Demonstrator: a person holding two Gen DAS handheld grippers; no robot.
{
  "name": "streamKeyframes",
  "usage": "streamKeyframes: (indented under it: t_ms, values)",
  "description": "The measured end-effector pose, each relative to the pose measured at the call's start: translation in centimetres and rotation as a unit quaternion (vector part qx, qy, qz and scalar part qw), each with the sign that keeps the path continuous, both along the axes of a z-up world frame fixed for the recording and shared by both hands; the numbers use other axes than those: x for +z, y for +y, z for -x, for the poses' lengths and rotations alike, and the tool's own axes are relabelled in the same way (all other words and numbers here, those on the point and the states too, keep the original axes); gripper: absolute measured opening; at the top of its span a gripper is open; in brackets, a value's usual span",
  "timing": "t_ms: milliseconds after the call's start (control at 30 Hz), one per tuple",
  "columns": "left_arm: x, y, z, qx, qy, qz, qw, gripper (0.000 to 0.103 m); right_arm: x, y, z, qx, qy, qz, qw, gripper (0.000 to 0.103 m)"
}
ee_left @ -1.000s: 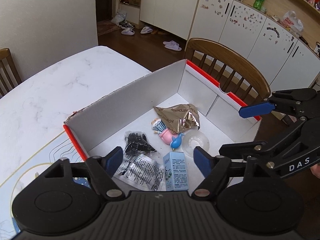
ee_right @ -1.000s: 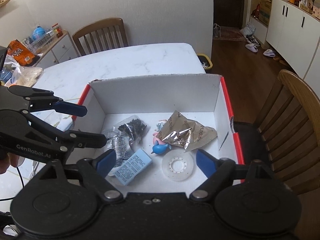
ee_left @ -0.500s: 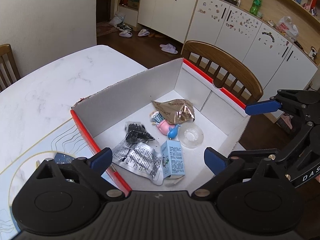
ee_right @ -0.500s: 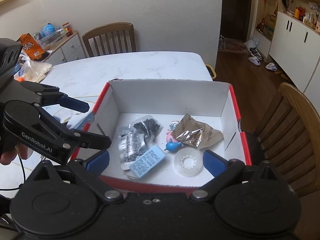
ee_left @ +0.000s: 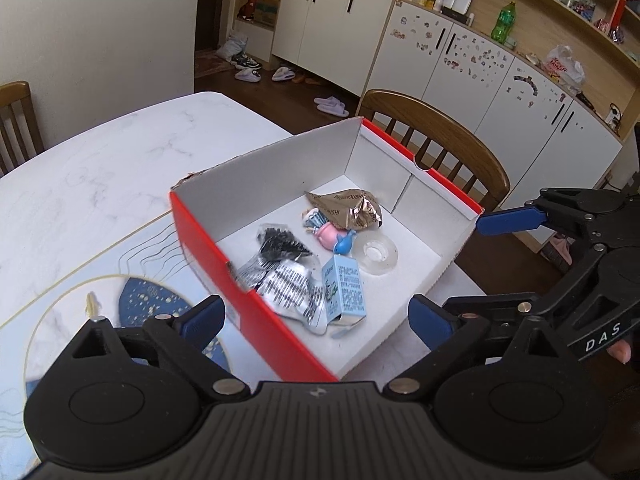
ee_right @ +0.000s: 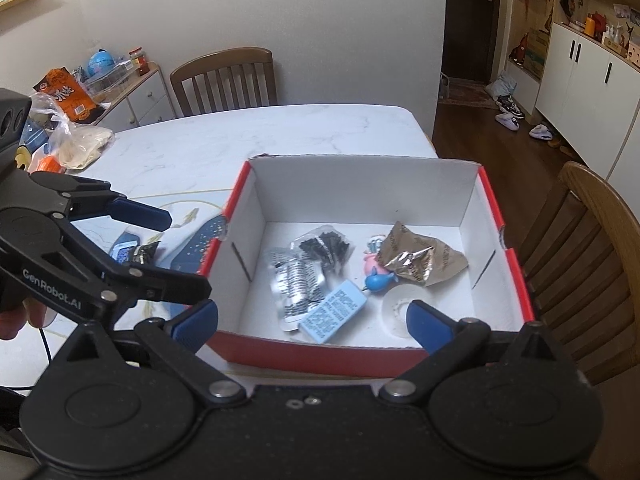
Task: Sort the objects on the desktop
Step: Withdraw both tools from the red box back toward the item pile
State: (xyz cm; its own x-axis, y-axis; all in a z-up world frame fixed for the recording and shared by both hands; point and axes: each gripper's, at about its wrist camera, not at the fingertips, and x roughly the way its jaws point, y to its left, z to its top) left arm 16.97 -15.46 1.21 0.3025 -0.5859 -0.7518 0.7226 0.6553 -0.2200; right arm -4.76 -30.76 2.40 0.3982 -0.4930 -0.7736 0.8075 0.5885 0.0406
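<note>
A red-and-white cardboard box [ee_left: 260,312] [ee_right: 488,200] stands on the white marble table. Inside lie a gold foil wrapper [ee_left: 352,210] [ee_right: 416,258], a pink-and-blue toy [ee_left: 336,238] [ee_right: 378,278], a clear tape roll [ee_left: 376,254] [ee_right: 394,308], a light blue carton [ee_left: 346,290] [ee_right: 334,312], a silver packet [ee_left: 288,288] [ee_right: 296,280] and a black bag of small parts [ee_left: 280,242] [ee_right: 326,248]. My left gripper [ee_left: 316,318] [ee_right: 168,252] hangs open over the box's left near corner. My right gripper [ee_right: 312,320] [ee_left: 492,264] is open in front of the box's near wall. Neither holds anything.
A small blue-and-black packet [ee_right: 132,250] lies on a patterned placemat [ee_left: 140,304] left of the box. Snack bags [ee_right: 76,140] sit at the table's far left. Wooden chairs stand behind the table [ee_right: 228,76] and right of the box [ee_right: 592,240] [ee_left: 436,136].
Both grippers have drawn back and up from inside the box; its near red wall now shows in both views. The objects in the box have not moved.
</note>
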Motion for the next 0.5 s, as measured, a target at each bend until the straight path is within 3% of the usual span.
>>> streamKeyframes:
  t_ms: [500]
  values:
    - [0.2,5.6,1.2,0.011,-0.005,0.017,0.9998,0.099,0.2,3.1,-3.3,-0.006,-0.008,0.002,1.000,0.102]
